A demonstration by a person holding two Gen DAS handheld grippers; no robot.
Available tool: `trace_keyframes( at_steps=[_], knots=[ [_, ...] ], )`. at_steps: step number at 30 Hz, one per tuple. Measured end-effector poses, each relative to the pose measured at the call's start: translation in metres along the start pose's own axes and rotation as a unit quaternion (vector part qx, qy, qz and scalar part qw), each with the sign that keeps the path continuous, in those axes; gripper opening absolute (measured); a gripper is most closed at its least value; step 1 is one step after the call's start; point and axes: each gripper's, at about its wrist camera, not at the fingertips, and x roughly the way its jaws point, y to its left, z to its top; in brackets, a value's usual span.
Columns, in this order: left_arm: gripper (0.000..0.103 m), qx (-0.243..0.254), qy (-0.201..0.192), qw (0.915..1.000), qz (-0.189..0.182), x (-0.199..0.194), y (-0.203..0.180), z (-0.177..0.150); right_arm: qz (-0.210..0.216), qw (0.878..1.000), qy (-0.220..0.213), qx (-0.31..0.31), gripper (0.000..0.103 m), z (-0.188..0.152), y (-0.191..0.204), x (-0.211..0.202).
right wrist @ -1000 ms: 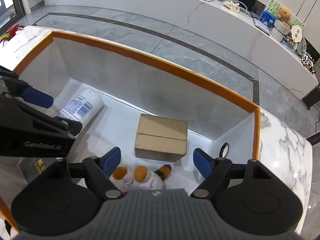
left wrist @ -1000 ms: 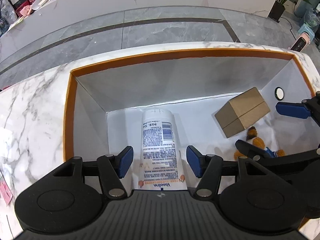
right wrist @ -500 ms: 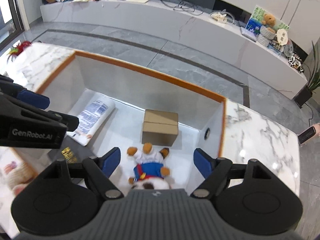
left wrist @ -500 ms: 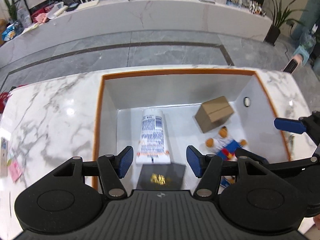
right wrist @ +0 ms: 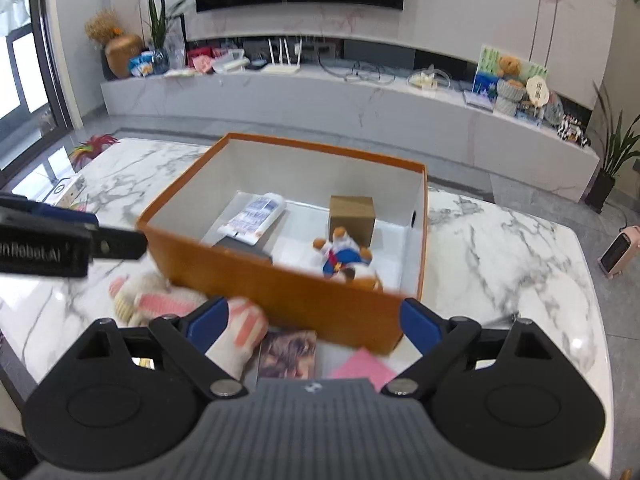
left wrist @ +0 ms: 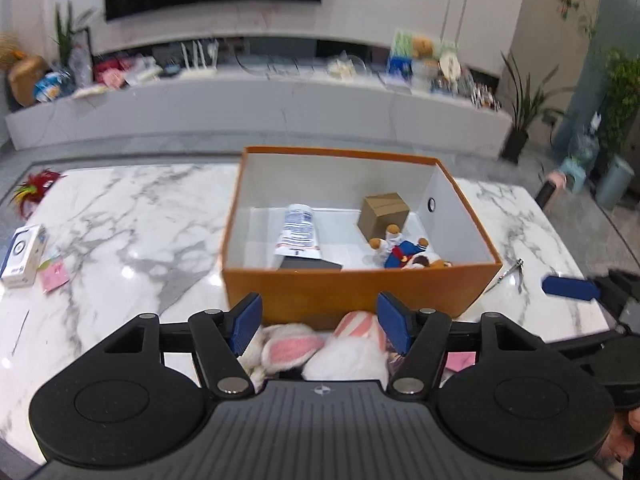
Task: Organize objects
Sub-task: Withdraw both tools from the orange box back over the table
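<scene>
Nearest, at the table's (left wrist: 120, 216) near edge, a white plush rabbit (left wrist: 320, 350) with pink ears lies against the front wall of the orange box (left wrist: 352, 292). It sits directly ahead of the left tool (left wrist: 320, 322), so it looks like the next thing to go in. That tool's jaws have just been opening; they stand apart with the rabbit in line below them, and no pad presses on it. Nothing is held.

The right tool (right wrist: 314, 318) is spread wider, its jaws also just opened, and is empty. Ahead of it on the table, just before the box, lie a small picture booklet (right wrist: 288, 354) and a pink paper (right wrist: 360, 368), both loose and not yet collected. A metal clip-like item (left wrist: 508, 272) lies near the table's right edge, too small to name.

Inside the box, things already sorted rest on the floor: a dark flat case (left wrist: 310, 265) against the near wall, a lotion tube (left wrist: 298, 232) lying flat beyond it, a dressed toy bear (left wrist: 408, 254) toward the right wall, and a small cardboard carton (left wrist: 384, 216) near the far right corner.

Toward the table's left edge, a white packet (left wrist: 22, 256) and pink notes (left wrist: 54, 274) are still to be gathered.
</scene>
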Motion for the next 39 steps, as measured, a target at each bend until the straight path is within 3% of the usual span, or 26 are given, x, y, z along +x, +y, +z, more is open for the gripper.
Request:
trace_keyframes(
  at_steps=[6,8,13,16,22,29,30,32,39],
  knots=[
    [0.075,-0.007,-0.095,0.9954,0.008,0.001,0.014,-0.059,0.002,0.998,-0.053,0.042,0.093,-0.064,0.003,0.005],
    [0.075,0.0,-0.116,0.9932,0.009,0.004,0.018,-0.074,0.001,0.998,-0.044,0.039,0.093,-0.072,0.007,0.011],
    [0.075,0.028,-0.105,0.994,-0.01,0.014,0.021,-0.074,0.035,0.998,-0.06,0.008,0.093,-0.075,0.017,0.012],
    [0.075,0.033,-0.112,0.9926,-0.035,0.024,0.022,-0.075,0.054,0.998,-0.031,0.029,0.093,-0.082,0.024,0.023],
    [0.075,0.069,-0.099,0.9889,-0.086,0.054,0.009,-0.076,0.063,0.997,-0.018,-0.033,0.093,-0.093,0.047,0.034],
    [0.075,0.028,-0.099,0.9925,-0.065,0.057,0.031,-0.072,0.126,0.991,0.012,-0.042,0.093,-0.104,0.047,0.056],
    [0.075,0.02,-0.099,0.9932,-0.059,0.057,0.037,-0.071,0.155,0.986,0.014,-0.055,0.093,-0.104,0.048,0.058],
    [0.075,0.005,-0.093,0.9942,-0.053,0.057,0.048,-0.07,0.174,0.984,0.02,-0.044,0.092,-0.105,0.049,0.061],
    [0.075,-0.028,-0.078,0.9954,-0.046,0.06,0.074,-0.07,0.208,0.976,0.03,-0.059,0.086,-0.108,0.061,0.069]
  ],
)
